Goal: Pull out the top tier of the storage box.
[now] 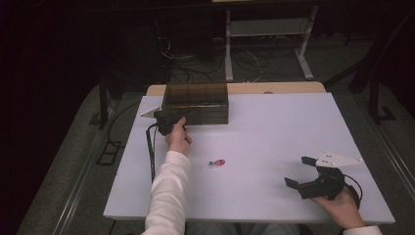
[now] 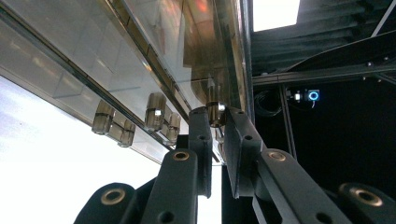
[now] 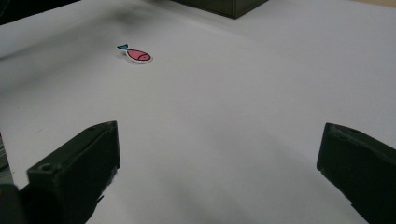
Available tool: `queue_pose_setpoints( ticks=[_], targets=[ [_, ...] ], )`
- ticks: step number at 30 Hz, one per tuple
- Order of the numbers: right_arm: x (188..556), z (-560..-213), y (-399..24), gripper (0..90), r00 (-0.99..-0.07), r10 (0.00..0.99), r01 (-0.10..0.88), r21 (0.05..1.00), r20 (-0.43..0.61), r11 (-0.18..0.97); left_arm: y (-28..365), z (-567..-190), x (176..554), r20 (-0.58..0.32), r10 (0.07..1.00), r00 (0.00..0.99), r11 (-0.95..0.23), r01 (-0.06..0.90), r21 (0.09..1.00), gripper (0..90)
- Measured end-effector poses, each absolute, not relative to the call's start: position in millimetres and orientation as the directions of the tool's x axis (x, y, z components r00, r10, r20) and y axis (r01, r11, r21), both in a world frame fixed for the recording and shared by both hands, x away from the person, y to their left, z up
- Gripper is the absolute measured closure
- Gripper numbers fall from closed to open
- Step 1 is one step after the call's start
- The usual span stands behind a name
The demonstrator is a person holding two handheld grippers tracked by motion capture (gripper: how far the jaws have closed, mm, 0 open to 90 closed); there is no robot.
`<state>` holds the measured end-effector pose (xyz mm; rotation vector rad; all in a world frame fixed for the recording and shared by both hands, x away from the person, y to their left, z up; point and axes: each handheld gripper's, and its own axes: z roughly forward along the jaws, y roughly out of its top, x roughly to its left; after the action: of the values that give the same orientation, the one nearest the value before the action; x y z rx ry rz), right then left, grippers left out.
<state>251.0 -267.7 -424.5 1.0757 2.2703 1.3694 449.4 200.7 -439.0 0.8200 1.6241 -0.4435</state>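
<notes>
Jaws of left gripper pinch what appears to be a latch on the box; right gripper gapes empty, well right of it.

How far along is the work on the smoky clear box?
Done: left gripper has reached the box and is shut on a small latch at its edge. In hand: that latch grip. Left: right gripper waits open; the fish sticker lies untouched on the table.

A smoked plastic organizer box blocks the table's far left. A small fish sticker lies mid-table, and open white surface stretches across the right.
</notes>
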Motion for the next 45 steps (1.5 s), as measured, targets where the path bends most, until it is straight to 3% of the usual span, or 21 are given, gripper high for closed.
queue_pose_setpoints(
  ticks=[45],
  targets=[
    [250.2, -423.9, -268.9, 0.0, -0.680, 0.722, 0.450, 0.850, 0.128, 0.273, 201.6, -445.0, 417.7, -0.966, 0.260, 0.003, 0.685, 0.705, 0.186, 81.0]
  ],
)
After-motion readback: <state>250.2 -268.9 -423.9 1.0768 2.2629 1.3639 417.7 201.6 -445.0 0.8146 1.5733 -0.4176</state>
